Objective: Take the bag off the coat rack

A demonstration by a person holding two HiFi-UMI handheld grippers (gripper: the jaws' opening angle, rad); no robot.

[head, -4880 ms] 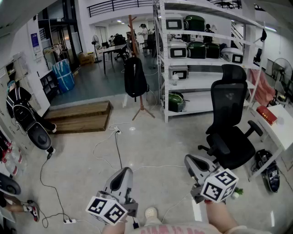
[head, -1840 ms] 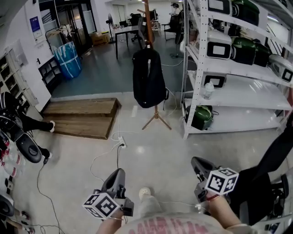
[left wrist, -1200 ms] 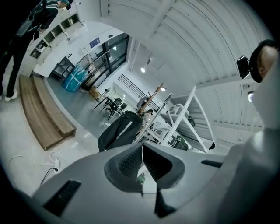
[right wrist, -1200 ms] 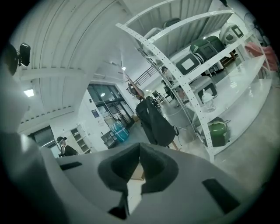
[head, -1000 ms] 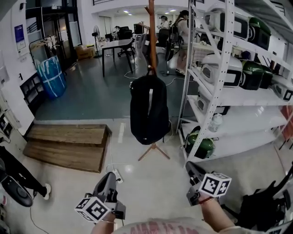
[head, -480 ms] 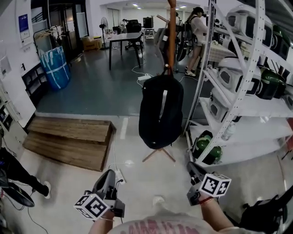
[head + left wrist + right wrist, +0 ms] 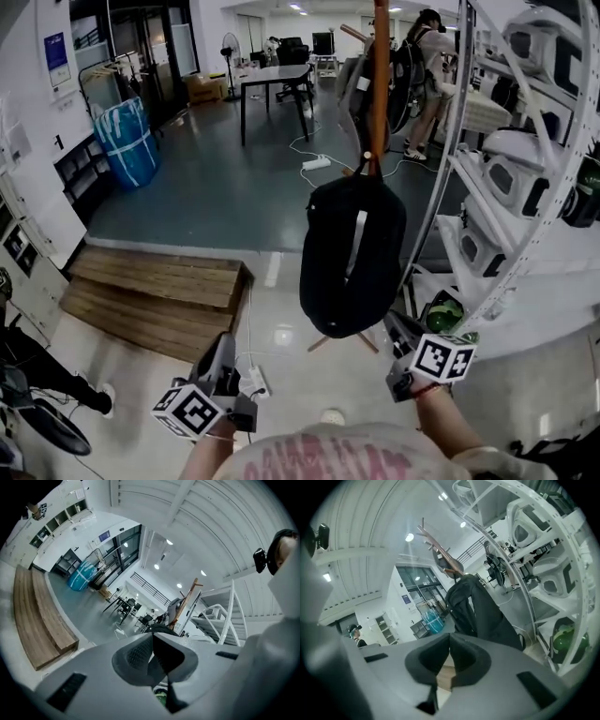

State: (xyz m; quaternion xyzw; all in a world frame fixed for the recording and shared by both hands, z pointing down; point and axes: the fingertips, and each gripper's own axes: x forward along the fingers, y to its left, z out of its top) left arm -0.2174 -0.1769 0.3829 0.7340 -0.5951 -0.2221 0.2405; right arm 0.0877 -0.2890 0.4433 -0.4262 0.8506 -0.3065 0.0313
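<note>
A black backpack (image 7: 352, 253) with a grey stripe hangs by its top loop from a wooden coat rack (image 7: 379, 84), close in front of me in the head view. The right gripper view shows the same backpack (image 7: 480, 609) under the rack's pegs (image 7: 440, 550). My left gripper (image 7: 223, 349) is low at the left, short of the bag, shut with nothing in it. My right gripper (image 7: 401, 326) is just right of the bag's lower edge, also shut and empty. In the left gripper view only the top of the bag (image 7: 159, 629) shows above the closed jaws.
A white metal shelf unit (image 7: 525, 178) loaded with appliances stands right beside the rack. A low wooden platform (image 7: 155, 295) lies at the left, with cables and a power strip (image 7: 253, 380) on the floor. A person (image 7: 427, 70) stands behind the rack near a black table (image 7: 272, 80).
I have walked closer: the backpack and rack have grown much larger and now hang just ahead of both grippers. Both grippers stayed shut and kept their places low in the head view.
</note>
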